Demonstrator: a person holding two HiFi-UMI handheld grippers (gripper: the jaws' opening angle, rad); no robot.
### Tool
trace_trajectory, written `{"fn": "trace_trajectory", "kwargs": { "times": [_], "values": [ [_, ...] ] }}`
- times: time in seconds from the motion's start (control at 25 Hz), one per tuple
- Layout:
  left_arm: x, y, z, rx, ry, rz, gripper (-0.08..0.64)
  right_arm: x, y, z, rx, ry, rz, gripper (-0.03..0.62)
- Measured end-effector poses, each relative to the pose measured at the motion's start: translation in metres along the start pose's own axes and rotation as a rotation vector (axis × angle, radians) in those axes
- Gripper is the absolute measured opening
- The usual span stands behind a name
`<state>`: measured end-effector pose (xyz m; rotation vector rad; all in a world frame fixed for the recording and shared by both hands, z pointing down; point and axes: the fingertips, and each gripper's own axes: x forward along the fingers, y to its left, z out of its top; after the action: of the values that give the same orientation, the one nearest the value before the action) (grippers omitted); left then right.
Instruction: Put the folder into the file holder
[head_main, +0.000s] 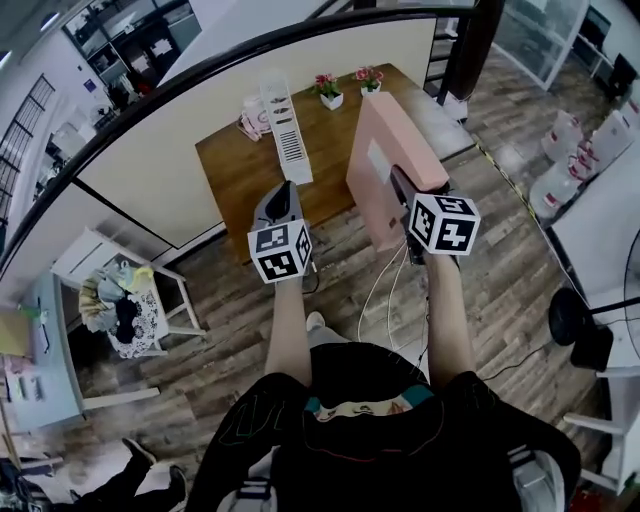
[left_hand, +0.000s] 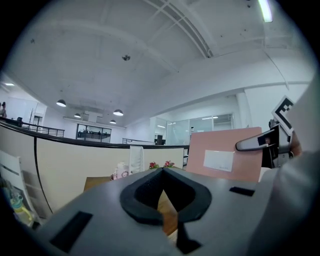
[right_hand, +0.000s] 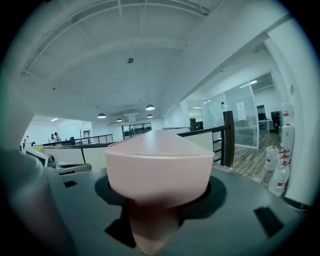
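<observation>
As the head view has it: a person stands short of a brown wooden table (head_main: 240, 165) with a gripper in each hand, both raised and pointing ahead.
Right gripper (head_main: 400, 190): jaws clamped on the near edge of a pale pink rectangular folder (head_main: 385, 150). In the right gripper view the pink edge fills the whole gap between the jaws.
Folder: upright and carried in the air ahead of the right gripper, over the table's near edge. Its broad face carries a white label (left_hand: 218, 160) and is turned toward the left gripper.
Left gripper (head_main: 283, 195): just to the left of the right gripper, level with it. The black pads (left_hand: 137, 200) meet at their tips with nothing held. Table wood shows through the hollow behind the tips.
File holder: a white slatted file holder (head_main: 285, 125) stands on the table straight beyond the left gripper's tips. It is ahead and to the left of the right gripper, apart from the folder, with no folder in it.
Beyond the folder: two small white pots of pink flowers, one (head_main: 328, 92) nearer the holder and one (head_main: 368, 78) to its right.
Left of the holder: a small pink-and-white object (head_main: 252, 122), too small to identify.
Below both grippers: a grey-brown plank floor (head_main: 230, 330). White cables (head_main: 385, 290) lie on it under the right gripper.
</observation>
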<state>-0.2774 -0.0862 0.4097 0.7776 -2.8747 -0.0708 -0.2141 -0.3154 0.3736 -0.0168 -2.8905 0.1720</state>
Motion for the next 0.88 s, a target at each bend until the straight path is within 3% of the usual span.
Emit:
{"fn": "trace_trajectory", "kwargs": {
  "times": [0.48, 0.88],
  "values": [
    [-0.002, 0.077, 0.026, -0.029, -0.057, 0.089, -0.003, 0.061, 0.073, 0.061, -0.089, -0.067, 0.098, 0.281],
    [0.018, 0.108, 0.036, -0.033, -0.076, 0.067, -0.003, 0.096, 0.117, 0.093, -0.126, -0.101, 0.127, 0.281]
  ]
}}
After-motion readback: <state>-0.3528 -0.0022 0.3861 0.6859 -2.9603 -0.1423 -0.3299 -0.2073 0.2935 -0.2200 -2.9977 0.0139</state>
